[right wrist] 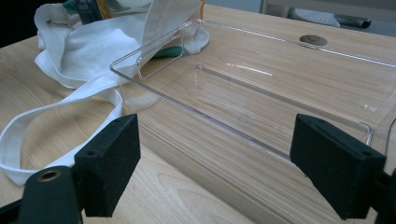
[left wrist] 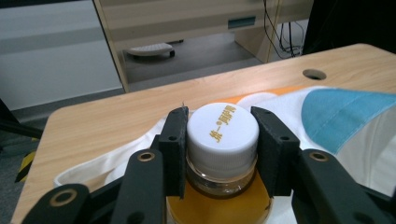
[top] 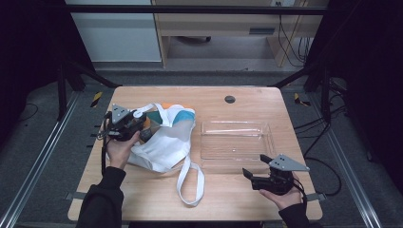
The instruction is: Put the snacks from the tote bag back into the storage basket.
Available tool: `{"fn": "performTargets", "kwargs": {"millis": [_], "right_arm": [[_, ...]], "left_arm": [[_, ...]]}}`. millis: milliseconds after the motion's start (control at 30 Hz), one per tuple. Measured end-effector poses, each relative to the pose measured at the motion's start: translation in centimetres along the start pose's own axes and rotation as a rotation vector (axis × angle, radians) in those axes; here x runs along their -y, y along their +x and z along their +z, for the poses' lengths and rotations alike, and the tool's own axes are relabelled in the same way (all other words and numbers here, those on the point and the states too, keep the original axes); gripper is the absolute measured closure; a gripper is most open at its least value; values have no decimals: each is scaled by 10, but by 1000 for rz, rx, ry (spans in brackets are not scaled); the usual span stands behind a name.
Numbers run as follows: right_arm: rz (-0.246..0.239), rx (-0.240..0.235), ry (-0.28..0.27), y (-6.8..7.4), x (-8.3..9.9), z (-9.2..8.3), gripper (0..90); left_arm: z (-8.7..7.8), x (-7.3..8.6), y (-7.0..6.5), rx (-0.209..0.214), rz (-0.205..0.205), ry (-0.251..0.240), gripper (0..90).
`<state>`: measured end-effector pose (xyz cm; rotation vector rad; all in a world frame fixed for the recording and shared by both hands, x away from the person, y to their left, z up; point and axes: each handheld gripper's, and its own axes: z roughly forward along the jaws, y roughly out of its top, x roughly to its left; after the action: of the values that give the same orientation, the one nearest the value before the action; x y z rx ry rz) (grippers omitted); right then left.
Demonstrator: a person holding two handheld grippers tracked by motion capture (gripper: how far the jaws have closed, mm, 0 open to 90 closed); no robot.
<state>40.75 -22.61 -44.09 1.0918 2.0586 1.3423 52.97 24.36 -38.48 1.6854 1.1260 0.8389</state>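
A bottle with a white screw cap [left wrist: 223, 133] and orange-yellow contents stands at the mouth of a white cloth bag [top: 166, 142] with teal and orange patches. My left gripper [left wrist: 223, 144] is shut on the bottle, its pads pressed on both sides of the cap. From above, the left gripper [top: 141, 127] sits at the bag's left end, where a bit of the orange bottle [top: 148, 123] shows. My right gripper [top: 255, 165] is open with nothing between its fingers, near the front right of the table. It faces the clear plastic tray [right wrist: 187, 109].
The clear tray [top: 236, 124] lies right of the bag on the wooden table [top: 142, 199]. The bag's long white strap [top: 190, 183] loops toward the front edge. A round cable hole [top: 230, 99] sits near the table's far edge.
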Motion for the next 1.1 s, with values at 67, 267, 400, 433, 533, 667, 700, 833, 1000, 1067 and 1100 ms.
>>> {"fn": "performTargets", "kwargs": {"millis": [67, 267, 400, 433, 533, 667, 700, 833, 1000, 1067, 1100], "right_arm": [[-1, -1, 0, 0, 0, 0, 163], [-6, 0, 3, 0, 0, 0, 163], [-9, 0, 2, 0, 0, 0, 163], [-9, -1, 2, 0, 0, 0, 162], [-11, 0, 2, 0, 0, 0, 163], [-12, -1, 2, 1, 0, 0, 163], [-11, 0, 0, 1, 0, 0, 163], [-11, 0, 0, 1, 0, 0, 163], [-16, -1, 0, 1, 0, 0, 163], [-17, 0, -1, 2, 0, 0, 162], [-14, -2, -2, 2, 0, -1, 162]], "left_arm": [[-4, -4, 1, 0, -3, -13, 588], [-18, -13, 5, -11, -13, -34, 588], [-25, -18, 6, -14, -14, -52, 589], [-27, -20, 6, -15, -16, -56, 589], [-32, -23, 6, -12, -23, -64, 589], [-39, -28, 5, 1, -30, -68, 589], [-40, -29, 5, 3, -30, -67, 589], [-46, -33, 2, 13, -24, -71, 589], [-53, -37, -3, 29, -24, -81, 589], [-55, -39, -7, 37, -18, -84, 589], [-55, -39, -8, 40, -16, -85, 589]]}}
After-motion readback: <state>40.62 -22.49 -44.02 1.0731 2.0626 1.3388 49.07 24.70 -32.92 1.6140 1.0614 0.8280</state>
